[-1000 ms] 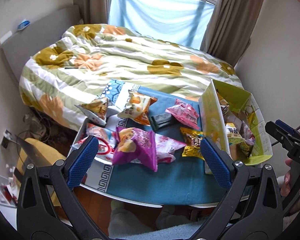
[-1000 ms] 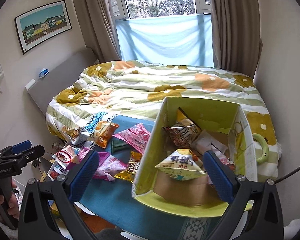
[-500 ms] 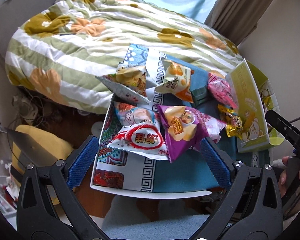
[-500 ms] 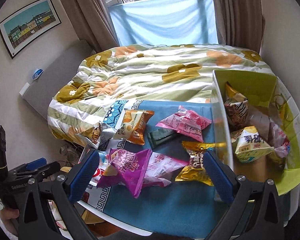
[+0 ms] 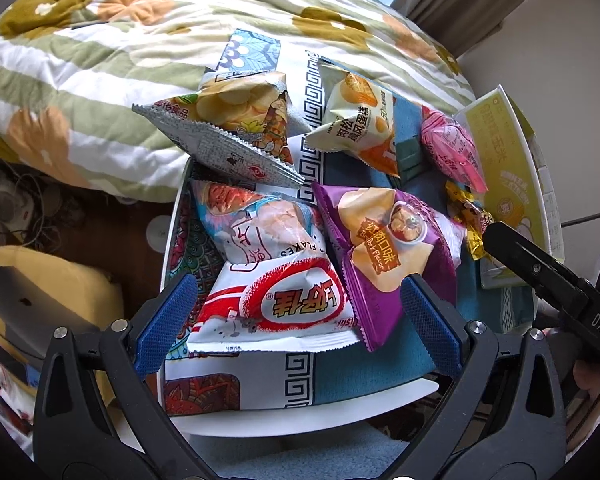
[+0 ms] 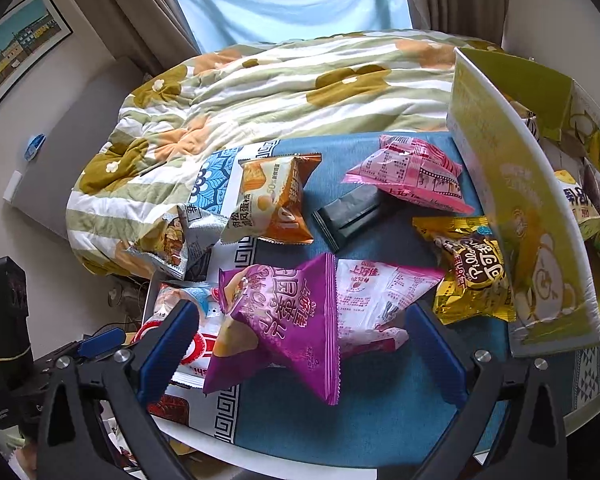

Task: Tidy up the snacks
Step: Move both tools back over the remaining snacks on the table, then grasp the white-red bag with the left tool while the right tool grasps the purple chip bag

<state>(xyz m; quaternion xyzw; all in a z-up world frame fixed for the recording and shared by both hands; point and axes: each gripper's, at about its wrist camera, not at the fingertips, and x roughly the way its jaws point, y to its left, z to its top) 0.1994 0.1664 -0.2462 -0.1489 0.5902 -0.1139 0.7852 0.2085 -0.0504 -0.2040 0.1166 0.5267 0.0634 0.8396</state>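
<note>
Several snack bags lie on a blue-clothed table (image 6: 380,412). My left gripper (image 5: 298,322) is open, its blue pads on either side of a white bag with a red oval (image 5: 276,312). Beside that bag lies a purple bag (image 5: 380,248), seen as the purple bag (image 6: 288,324) in the right wrist view. My right gripper (image 6: 302,354) is open around it, holding nothing. A yellow-green box (image 6: 528,216) stands at the right with bags inside. On the cloth lie an orange bag (image 6: 268,200), a pink bag (image 6: 412,176), a gold bag (image 6: 472,276) and a silver bag (image 5: 228,128).
A flowered quilt (image 6: 260,88) covers the bed behind the table. A dark flat packet (image 6: 348,212) lies mid-table. A yellow cushion (image 5: 52,284) sits on the floor at left. The other gripper's black body (image 5: 552,280) shows at the right edge of the left wrist view.
Both grippers dropped closer to the snack pile. The left one now frames the white and red bag; the right one swung left from the box to the purple bag.
</note>
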